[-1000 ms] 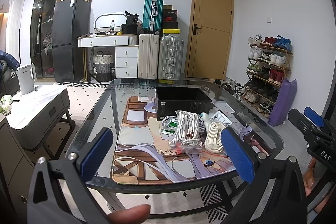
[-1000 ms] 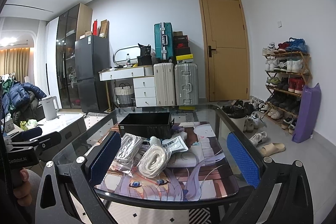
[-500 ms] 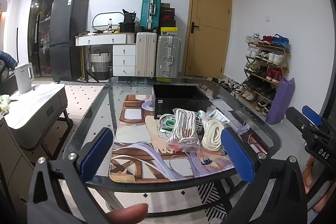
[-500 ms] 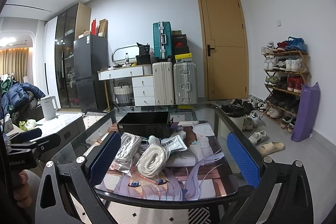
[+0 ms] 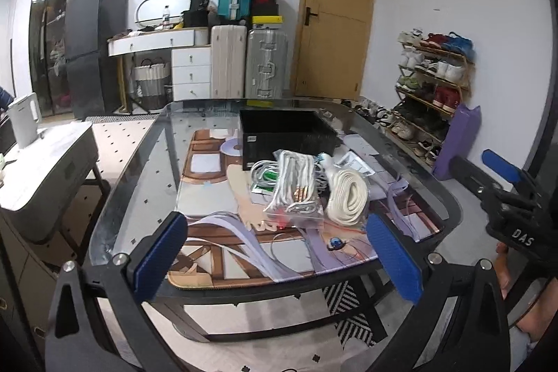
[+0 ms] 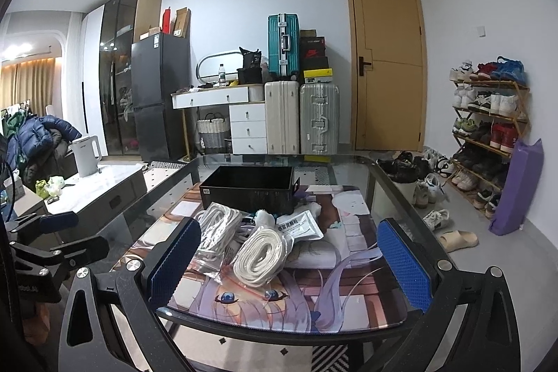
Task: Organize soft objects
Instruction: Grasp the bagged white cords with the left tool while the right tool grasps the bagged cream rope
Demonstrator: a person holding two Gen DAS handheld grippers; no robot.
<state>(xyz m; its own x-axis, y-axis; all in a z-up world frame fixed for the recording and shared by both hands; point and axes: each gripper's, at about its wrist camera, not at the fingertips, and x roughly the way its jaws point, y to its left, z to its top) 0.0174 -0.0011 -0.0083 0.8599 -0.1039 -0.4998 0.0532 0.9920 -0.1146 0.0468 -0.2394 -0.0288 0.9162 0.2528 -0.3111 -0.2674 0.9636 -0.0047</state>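
Rope coil [image 6: 259, 253] lies ahead of both tongs — left tongs [image 5: 279, 260], right tongs [image 6: 289, 264] held apart, empty — best approached squarely.

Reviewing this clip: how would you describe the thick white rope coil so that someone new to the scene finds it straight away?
Start at the glass table with the printed desk mat. In front of the black bin lies a heap of bagged cords; the rope coil is at its near right. It is one fat, flat-wound oval of thick white rope, while the bag beside it holds thinner cables.

Tongs [image 6: 286, 257] gape wide before bagged cords [image 6: 218, 237].
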